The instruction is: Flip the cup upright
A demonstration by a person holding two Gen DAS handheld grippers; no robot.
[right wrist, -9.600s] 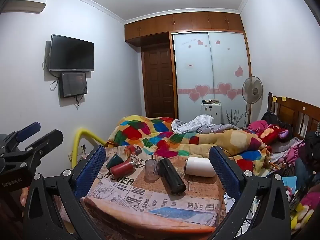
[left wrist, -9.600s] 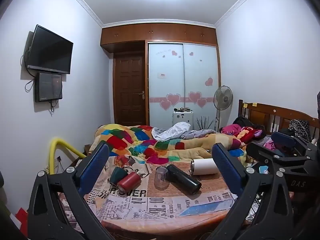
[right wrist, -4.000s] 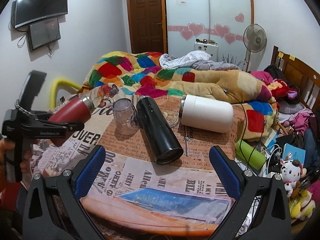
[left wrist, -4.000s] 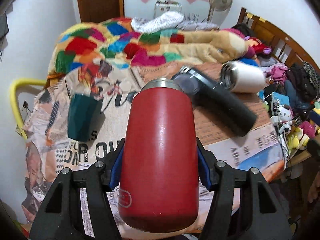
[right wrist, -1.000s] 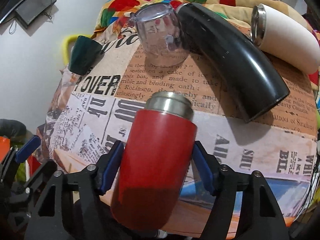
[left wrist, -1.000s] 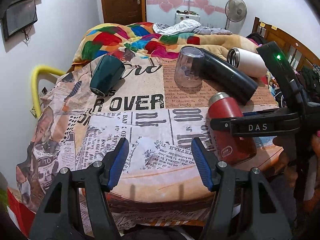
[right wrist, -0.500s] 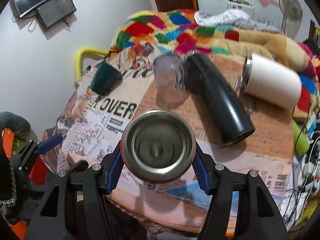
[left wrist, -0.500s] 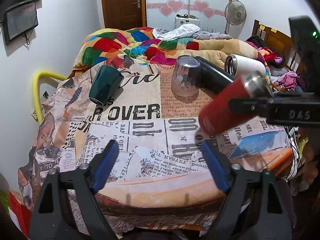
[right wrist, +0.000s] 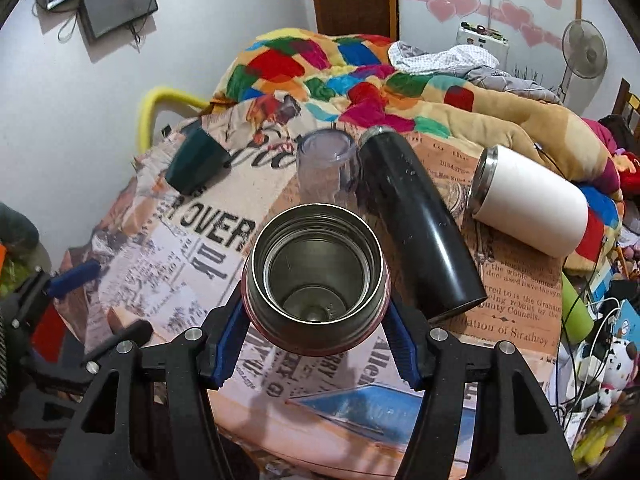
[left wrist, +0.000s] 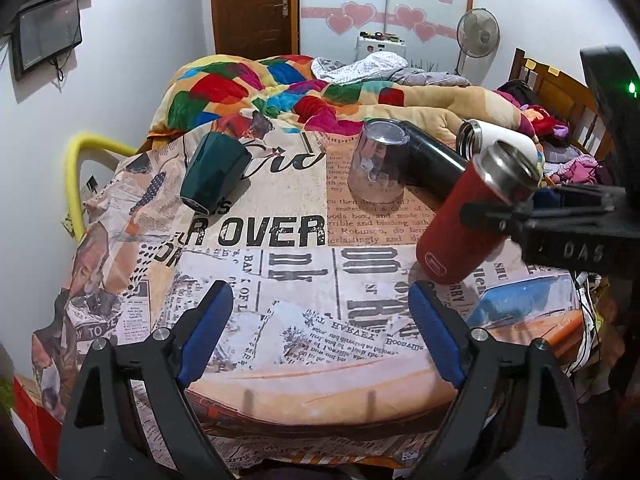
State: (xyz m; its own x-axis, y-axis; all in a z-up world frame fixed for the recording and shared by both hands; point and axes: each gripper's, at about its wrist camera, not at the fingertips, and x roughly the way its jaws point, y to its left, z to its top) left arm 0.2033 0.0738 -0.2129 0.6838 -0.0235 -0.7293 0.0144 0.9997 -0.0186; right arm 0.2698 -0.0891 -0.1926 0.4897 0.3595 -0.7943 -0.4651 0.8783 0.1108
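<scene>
Half a second ago the red steel-rimmed flask cup (left wrist: 468,216) leaned lower over the table; now it tilts closer to upright, its open steel mouth up and to the right, its base just above the newspaper-print tablecloth (left wrist: 280,300). From the right wrist view the cup (right wrist: 316,276) shows its bare metal inside, mouth facing the camera.

The right hand-held gripper (right wrist: 316,320) has its blue pads (right wrist: 402,356) pressed against the cup's two sides, clamping it. In the left wrist view this same gripper (left wrist: 520,216) appears as a black frame crossing the cup's upper body.

The left hand-held gripper (left wrist: 320,332) hangs over the near edge of the table (left wrist: 320,392) with its jaws wide apart and nothing between them.

Farther back on the table lie a dark green plastic cup on its side (left wrist: 212,178), a clear glass tumbler standing mouth-down (left wrist: 378,162), a long black cylindrical flask lying down (right wrist: 416,224) that touches the tumbler, and a white steel-rimmed mug on its side (right wrist: 528,204). Behind the table a patchwork blanket in many colours (left wrist: 248,84) covers the bed.
</scene>
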